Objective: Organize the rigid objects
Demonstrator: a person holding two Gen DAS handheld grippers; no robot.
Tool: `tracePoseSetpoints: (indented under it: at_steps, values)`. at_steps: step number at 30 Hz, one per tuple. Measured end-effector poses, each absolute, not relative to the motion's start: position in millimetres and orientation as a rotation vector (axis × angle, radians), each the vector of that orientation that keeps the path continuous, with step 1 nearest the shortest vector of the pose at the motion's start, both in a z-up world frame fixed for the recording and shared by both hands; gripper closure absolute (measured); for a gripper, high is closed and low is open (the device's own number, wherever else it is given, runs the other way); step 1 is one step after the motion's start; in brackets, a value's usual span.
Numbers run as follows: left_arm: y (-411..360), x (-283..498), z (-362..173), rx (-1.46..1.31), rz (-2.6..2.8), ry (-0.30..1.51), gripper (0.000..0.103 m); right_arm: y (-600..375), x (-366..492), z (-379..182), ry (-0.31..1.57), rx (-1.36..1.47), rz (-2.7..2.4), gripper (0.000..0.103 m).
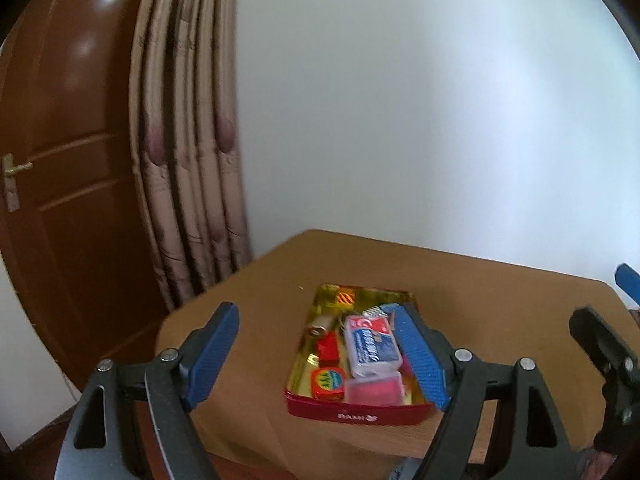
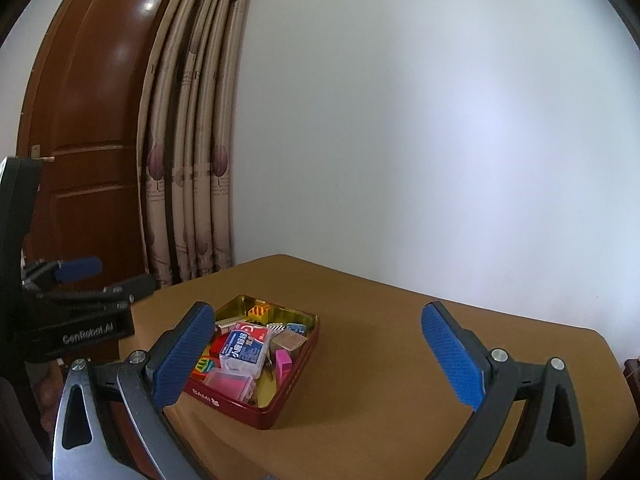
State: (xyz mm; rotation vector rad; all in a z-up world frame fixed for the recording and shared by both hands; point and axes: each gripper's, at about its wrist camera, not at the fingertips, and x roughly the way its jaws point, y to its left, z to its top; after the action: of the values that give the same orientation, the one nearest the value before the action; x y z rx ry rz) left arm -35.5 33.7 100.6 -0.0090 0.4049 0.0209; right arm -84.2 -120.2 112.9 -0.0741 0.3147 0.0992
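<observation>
L gripper stands wide open w/ nothing between its blue pads – the red tin sits just ahead of it and a bit below, closer to its right-hand finger than its left; that finger's pad overlaps the tin's right rim in the left wrist view, though whether it touches I can't tell. Tin's long axis runs roughly away from the L gripper, short end w/ the white lettering facing it. Inside, all packed close: a white-and-blue packet lying along that same axis in the middle, a pink case at the near end, an orange-and-green cube in the near-left corner, a red block left of the packet, more small bits toward the far end – too blurred to name. Nothing loose shows on the brown table around the tin, so my guess is the sorting is about done. R gripper is also spread open and empty; from it the tin lies ahead and to the left, beside its left-hand finger, w/ bare table between the pads. So L is the better-lined-up one: tin nearly centred ahead of it, while R would have to swing left to reach in. Any next pick inside the tin prob. suits L, jaws across the packet's narrow width.
</observation>
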Motion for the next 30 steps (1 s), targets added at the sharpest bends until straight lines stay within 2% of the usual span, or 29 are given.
tracePoseSetpoints:
  at_steps: [4, 11, 19, 30]
  values:
    - [36, -45, 111, -0.047, 0.02, 0.35, 0.021, -119, -86, 114, 0.317, -0.076, 0.11, 0.001]
    - [28, -50, 125, 0.047, 0.198, 0.288, 0.02, -117, -90, 118, 0.313, -0.083, 0.114, 0.001]
    - [37, -38, 115, -0.003, 0.084, 0.403, 0.02, -109, -88, 113, 0.342, -0.092, 0.12, 0.001]
    - [33, -14, 75, -0.018, 0.016, 0.543, 0.02, -104, -78, 84, 0.44, -0.062, 0.088, 0.001]
